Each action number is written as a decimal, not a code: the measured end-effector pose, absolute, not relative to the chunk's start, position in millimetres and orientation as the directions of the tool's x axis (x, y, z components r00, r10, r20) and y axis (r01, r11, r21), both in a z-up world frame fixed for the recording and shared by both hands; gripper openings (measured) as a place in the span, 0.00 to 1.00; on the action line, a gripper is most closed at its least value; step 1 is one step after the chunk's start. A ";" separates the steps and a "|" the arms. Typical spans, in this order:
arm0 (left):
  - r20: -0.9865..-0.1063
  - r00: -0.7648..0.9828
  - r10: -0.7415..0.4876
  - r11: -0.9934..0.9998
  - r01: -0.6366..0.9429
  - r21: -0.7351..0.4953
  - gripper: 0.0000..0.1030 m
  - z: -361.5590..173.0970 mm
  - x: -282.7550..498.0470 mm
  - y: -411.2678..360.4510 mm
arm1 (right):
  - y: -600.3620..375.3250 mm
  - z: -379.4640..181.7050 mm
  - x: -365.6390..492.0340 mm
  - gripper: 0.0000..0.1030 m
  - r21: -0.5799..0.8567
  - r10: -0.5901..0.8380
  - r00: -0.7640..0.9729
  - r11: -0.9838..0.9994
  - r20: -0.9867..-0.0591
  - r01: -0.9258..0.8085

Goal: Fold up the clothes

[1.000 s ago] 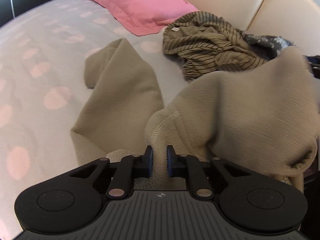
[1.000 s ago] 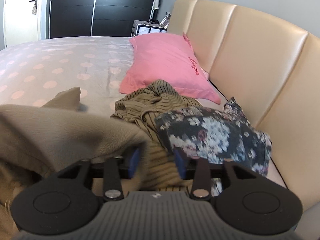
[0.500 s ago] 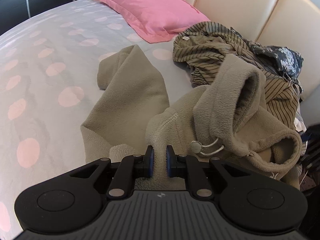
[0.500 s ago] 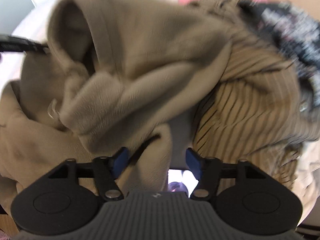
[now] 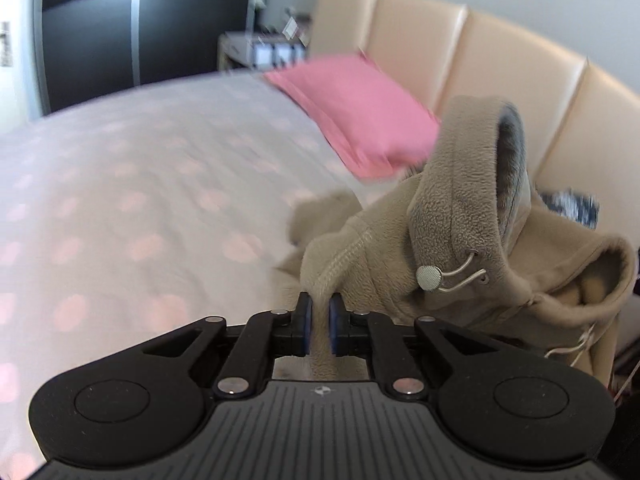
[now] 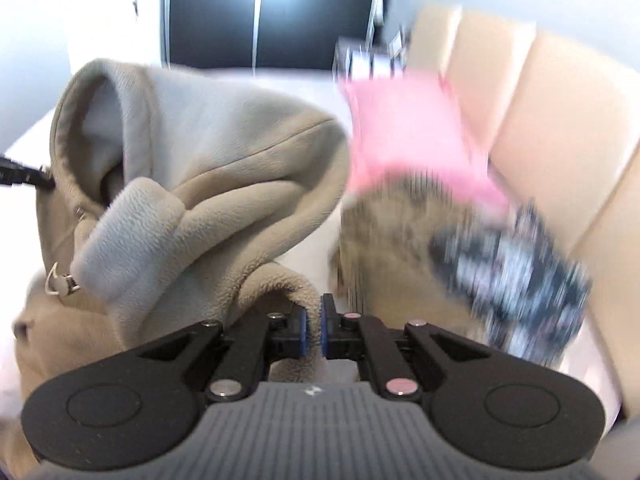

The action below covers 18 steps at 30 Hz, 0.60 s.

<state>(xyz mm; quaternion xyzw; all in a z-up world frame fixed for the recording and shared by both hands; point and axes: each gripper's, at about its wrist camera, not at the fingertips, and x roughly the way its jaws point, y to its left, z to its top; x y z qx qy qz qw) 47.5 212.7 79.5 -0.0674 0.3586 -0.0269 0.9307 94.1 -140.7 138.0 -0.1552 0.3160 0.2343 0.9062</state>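
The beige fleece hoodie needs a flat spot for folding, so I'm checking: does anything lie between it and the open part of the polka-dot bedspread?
Nothing visible does. The beige fleece hoodie hangs from both hand-held grippers, and the dotted bedspread beside it lies bare. The pink pillow and other clothes sit off toward the headboard.

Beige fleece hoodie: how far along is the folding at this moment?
Done: nothing looks folded. The beige hoodie is bunched, its hood standing up. In hand: the left gripper is shut on a seamed edge, and the right gripper is shut on another edge, so the hoodie is held at two points. Left: spreading and folding it, then the striped garment and floral garment heaped by the pink pillow.
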 end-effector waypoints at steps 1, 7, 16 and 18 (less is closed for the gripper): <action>-0.637 0.768 -0.073 0.990 -0.022 -0.140 0.00 94.3 33.3 221.6 | -134.9 151.9 86.6 0.07 -0.150 0.344 0.710 0.832 -0.614 -0.533; -0.398 0.912 0.097 0.968 -0.179 -0.175 0.00 201.7 -71.0 280.8 | -104.1 220.4 44.1 0.07 -0.206 0.446 0.752 0.778 -0.485 -0.594; -0.524 0.849 0.066 0.990 -0.122 -0.073 0.03 192.3 -111.0 268.6 | -93.2 234.1 7.7 0.07 -0.288 0.415 0.765 0.752 -0.491 -0.593; -0.565 0.824 0.032 0.993 -0.089 -0.073 0.13 173.7 -101.0 260.5 | -97.0 229.8 5.1 0.07 -0.288 0.393 0.766 0.760 -0.509 -0.582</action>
